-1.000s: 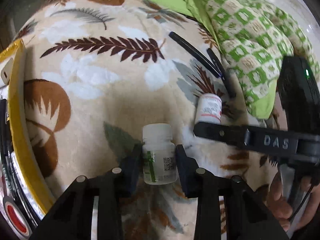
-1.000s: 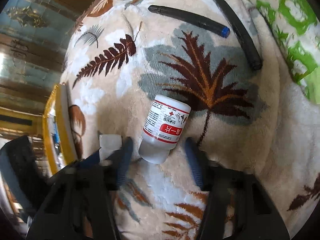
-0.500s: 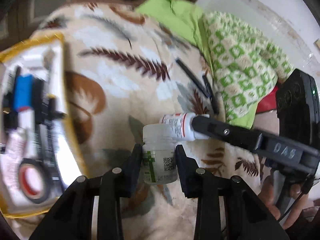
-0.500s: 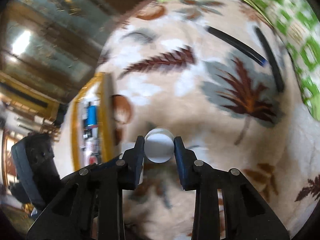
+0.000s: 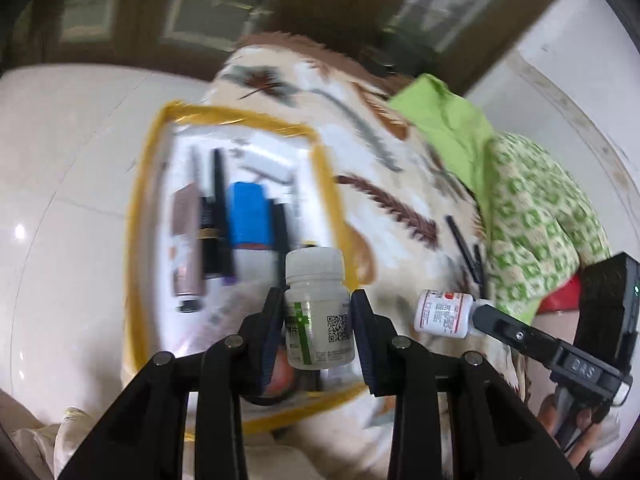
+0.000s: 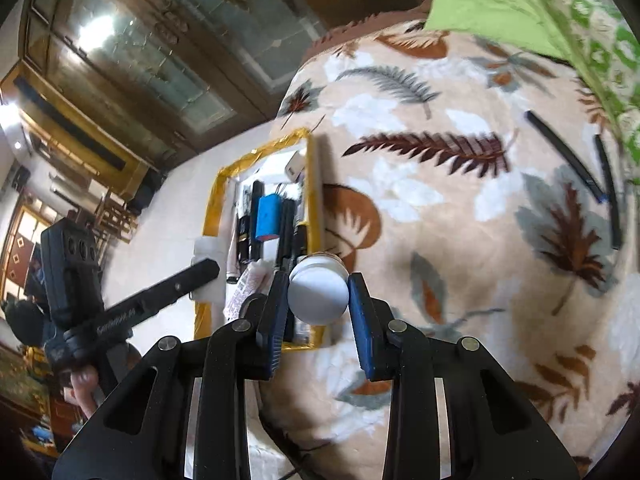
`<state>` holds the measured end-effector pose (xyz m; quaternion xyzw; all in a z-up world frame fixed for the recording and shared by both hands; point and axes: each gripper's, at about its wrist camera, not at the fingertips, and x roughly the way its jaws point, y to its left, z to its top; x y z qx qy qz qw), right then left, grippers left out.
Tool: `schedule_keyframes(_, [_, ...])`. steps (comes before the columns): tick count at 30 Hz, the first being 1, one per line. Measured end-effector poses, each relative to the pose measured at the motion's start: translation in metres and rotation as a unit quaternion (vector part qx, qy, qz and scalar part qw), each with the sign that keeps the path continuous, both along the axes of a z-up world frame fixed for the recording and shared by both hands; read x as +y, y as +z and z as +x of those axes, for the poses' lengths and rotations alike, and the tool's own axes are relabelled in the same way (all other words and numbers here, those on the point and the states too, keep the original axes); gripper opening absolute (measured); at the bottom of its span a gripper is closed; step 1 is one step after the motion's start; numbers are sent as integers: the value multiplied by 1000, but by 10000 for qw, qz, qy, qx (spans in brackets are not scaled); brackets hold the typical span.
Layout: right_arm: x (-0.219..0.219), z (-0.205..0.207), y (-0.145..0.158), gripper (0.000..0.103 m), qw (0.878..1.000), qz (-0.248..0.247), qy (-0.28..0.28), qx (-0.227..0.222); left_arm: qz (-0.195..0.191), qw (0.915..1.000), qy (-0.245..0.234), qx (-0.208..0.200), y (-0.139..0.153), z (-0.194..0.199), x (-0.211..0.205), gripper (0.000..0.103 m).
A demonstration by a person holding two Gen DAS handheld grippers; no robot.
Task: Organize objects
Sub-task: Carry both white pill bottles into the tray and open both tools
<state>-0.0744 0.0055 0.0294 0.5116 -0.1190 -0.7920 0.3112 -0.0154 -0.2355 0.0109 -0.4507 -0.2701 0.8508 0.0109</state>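
At the lower centre of the left wrist view, the left tongs [image 5: 316,322] were closed onto the sides of a translucent plastic pill bottle with a white screw cap and a green-striped label [image 5: 318,312], held upright and off the blanket. In the right wrist view the right tongs [image 6: 318,298] pinched a small white bottle with a red-and-white printed label [image 6: 318,294], seen end-on there and lying sideways at the right of the left view [image 5: 442,314]. Just beyond both bottles lay the shallow yellow-rimmed tray [image 5: 138,200], holding a blue cylindrical battery-like item [image 5: 250,216], black pens and a pinkish tube packed side by side. To do the placing well, each bottle would probably best be carried over the rim and lowered into a bare patch near the lower end of the tray, the striped one kept upright so it does not topple, and one grip released at a time so the tools do not collide. Farther off, toward the upper right, two loose black pens [image 6: 568,156] lay on the beige fleece blanket with brown leaf print [image 6: 440,184], well apart from the tray, likely the next items to collect.
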Motion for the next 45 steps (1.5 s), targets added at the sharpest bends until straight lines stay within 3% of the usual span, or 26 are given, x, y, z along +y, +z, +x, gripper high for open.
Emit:
schedule_keyframes(8, [-71, -40, -8, 29, 9993, 260, 189, 215, 56, 9986, 81, -519, -39, -21, -9, 34])
schedule_keyframes(18, [-124, -89, -27, 29, 9960, 620, -93, 637, 240, 9982, 159, -531, -52, -34, -20, 34])
schedule_keyframes(25, [-132, -81, -47, 29, 9934, 891, 14, 717, 289, 9978, 132, -581, -53, -36, -23, 34])
schedule_keyframes(34, [-132, -74, -64, 30, 9949, 920, 180, 365, 526, 9957, -196, -739, -56, -38, -19, 34])
schedule_keyframes(41, [-127, -73, -63, 31, 9966, 747, 291, 180, 481, 9963, 60, -713, -58, -38, -27, 35])
schedule_keyframes(45, [-118, -66, -57, 31, 9982, 533, 272, 80, 680, 9947, 228, -738, -63, -37, -36, 37])
